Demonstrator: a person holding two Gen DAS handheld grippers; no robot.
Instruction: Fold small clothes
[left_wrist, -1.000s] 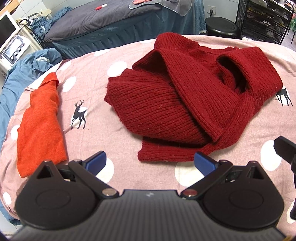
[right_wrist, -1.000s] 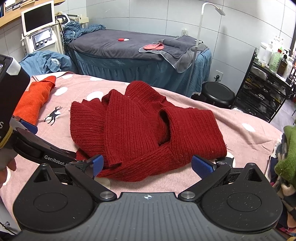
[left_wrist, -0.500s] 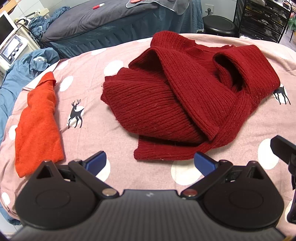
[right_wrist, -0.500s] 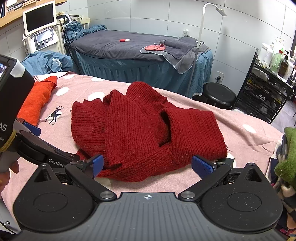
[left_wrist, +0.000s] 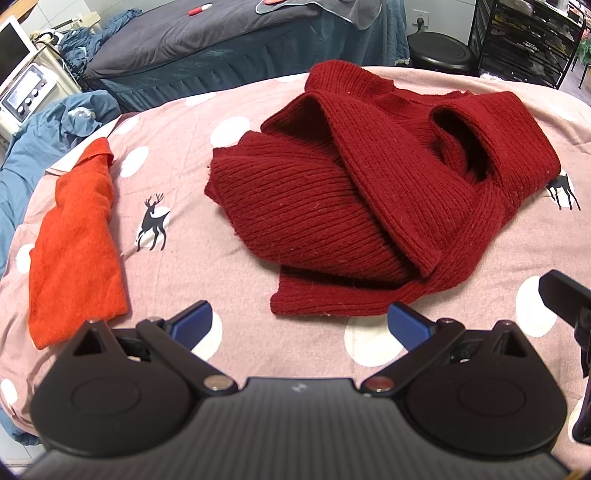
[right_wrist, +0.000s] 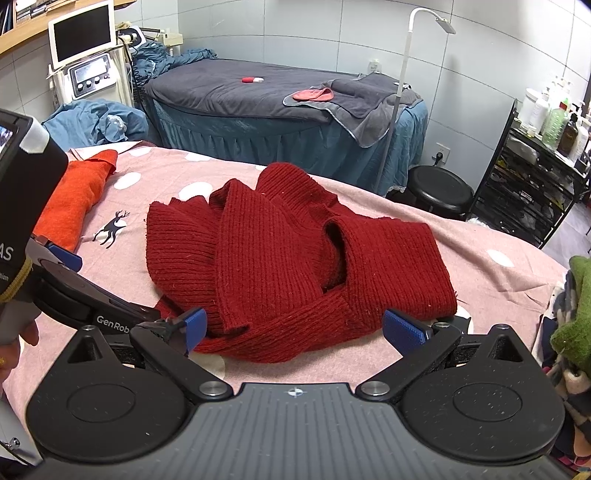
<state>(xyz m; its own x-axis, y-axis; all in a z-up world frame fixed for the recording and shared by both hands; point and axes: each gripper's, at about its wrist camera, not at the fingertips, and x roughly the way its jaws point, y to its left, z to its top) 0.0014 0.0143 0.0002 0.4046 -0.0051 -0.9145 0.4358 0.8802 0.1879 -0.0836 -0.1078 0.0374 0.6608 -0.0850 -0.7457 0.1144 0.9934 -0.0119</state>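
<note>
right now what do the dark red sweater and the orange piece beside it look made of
Dark red sweater: a thick knit, likely wool or acrylic, going by its clear raised ribs and matte surface. Orange piece: a softer, fuzzy fabric, maybe fleece or felted knit, with no ribs visible.

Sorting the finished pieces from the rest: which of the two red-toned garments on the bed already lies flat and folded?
The orange garment, a flat, narrow strip at the left edge of the spotted bedspread. The dark red ribbed sweater is a rumpled heap.

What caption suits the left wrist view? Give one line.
Open left tool faces a crumpled dark red sweater; folded orange garment lies left.
</note>
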